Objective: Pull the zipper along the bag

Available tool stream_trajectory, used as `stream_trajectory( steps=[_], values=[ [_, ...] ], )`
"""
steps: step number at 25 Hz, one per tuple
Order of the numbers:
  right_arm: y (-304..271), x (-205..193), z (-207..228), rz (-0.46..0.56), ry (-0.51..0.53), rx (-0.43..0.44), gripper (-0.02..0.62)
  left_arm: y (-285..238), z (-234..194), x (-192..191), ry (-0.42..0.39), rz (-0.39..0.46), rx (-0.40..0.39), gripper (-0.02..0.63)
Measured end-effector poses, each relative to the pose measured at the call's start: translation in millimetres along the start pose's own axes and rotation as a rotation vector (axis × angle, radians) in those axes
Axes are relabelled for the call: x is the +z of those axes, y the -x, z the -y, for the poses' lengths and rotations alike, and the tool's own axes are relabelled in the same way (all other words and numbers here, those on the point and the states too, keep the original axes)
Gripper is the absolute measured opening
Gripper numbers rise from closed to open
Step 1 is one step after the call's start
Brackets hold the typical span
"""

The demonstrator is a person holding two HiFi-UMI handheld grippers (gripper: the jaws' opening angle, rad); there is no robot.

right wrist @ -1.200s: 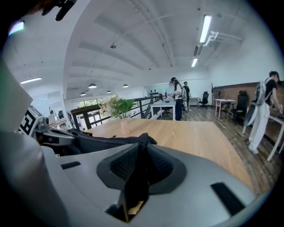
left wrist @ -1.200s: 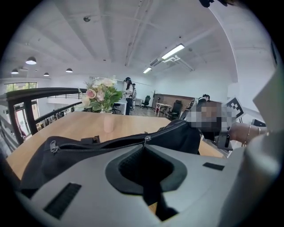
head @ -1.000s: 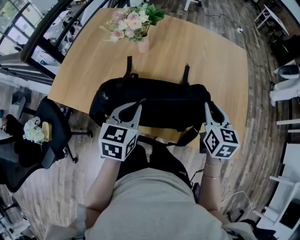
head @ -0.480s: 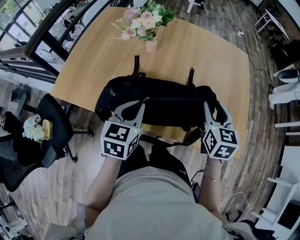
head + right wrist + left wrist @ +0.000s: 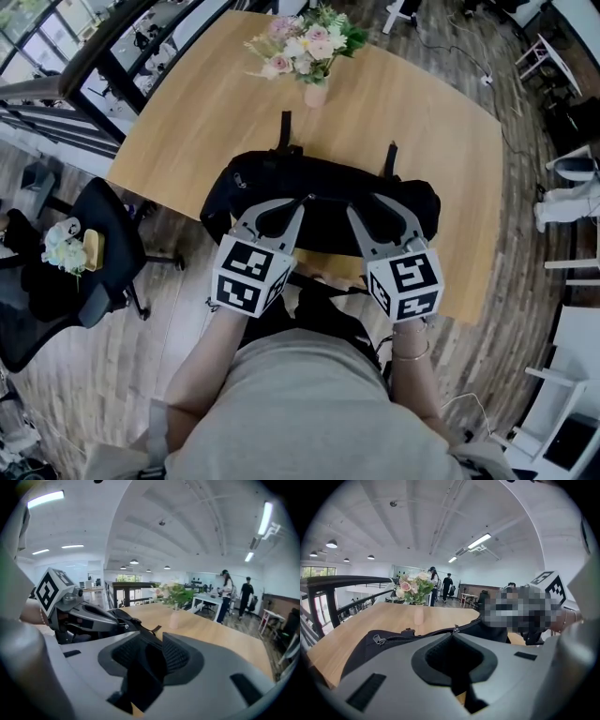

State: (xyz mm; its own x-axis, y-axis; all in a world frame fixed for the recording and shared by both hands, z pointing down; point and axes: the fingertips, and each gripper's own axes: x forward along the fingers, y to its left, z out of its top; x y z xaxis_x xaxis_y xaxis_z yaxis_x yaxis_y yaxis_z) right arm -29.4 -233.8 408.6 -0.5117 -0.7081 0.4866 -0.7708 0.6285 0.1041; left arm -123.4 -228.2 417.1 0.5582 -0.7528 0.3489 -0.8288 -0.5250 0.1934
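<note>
Squarely along the near edge of the wooden table [image 5: 206, 103] lay one black bag [image 5: 323, 187], its zipper running along the top. Two metal sliders showed on that zipper in the left gripper view: a zipper pull [image 5: 456, 629] near the middle and a second slider [image 5: 378, 640] toward the bag's left end. A small pale mark on the bag's left end was too small to read. The left gripper [image 5: 453, 635] had its jaws closed tip to tip on the zipper pull. The right gripper [image 5: 150, 635] sat just beside it over the bag's middle, its jaws a narrow gap apart and gripping nothing, with black bag fabric showing in the gap. Each gripper carried one cube [image 5: 251, 275] printed with black-and-white square markers — patterns only, no letters. Two black straps [image 5: 284, 127] stretched from the bag's far side across the table. Beyond them stood one pale vase [image 5: 316, 94] of pink and white flowers [image 5: 305, 39]. One dark office chair [image 5: 103, 253] stood off the table's left side, and two people [image 5: 432, 585] stood far back in the room.
</note>
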Motion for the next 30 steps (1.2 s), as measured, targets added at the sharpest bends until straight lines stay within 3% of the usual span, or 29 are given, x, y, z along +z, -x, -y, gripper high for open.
stream_trajectory(
  steps=[9, 13, 17, 30],
  values=[
    [-36, 6, -40, -0.077, 0.198, 0.15, 0.182, 1, 1, 4, -0.019, 0.013, -0.002, 0.02],
    [-43, 4, -41, -0.096, 0.222, 0.181, 0.141, 3, -3, 10, -0.024, 0.039, 0.023, 0.02],
    [-45, 2, -44, -0.109, 0.272, 0.197, 0.041, 3, -10, 9, -0.008, 0.047, 0.043, 0.02],
    [-48, 1, -32, -0.084, 0.166, 0.201, 0.037, 28, -51, 3, 0.051, 0.053, 0.195, 0.02]
  ],
)
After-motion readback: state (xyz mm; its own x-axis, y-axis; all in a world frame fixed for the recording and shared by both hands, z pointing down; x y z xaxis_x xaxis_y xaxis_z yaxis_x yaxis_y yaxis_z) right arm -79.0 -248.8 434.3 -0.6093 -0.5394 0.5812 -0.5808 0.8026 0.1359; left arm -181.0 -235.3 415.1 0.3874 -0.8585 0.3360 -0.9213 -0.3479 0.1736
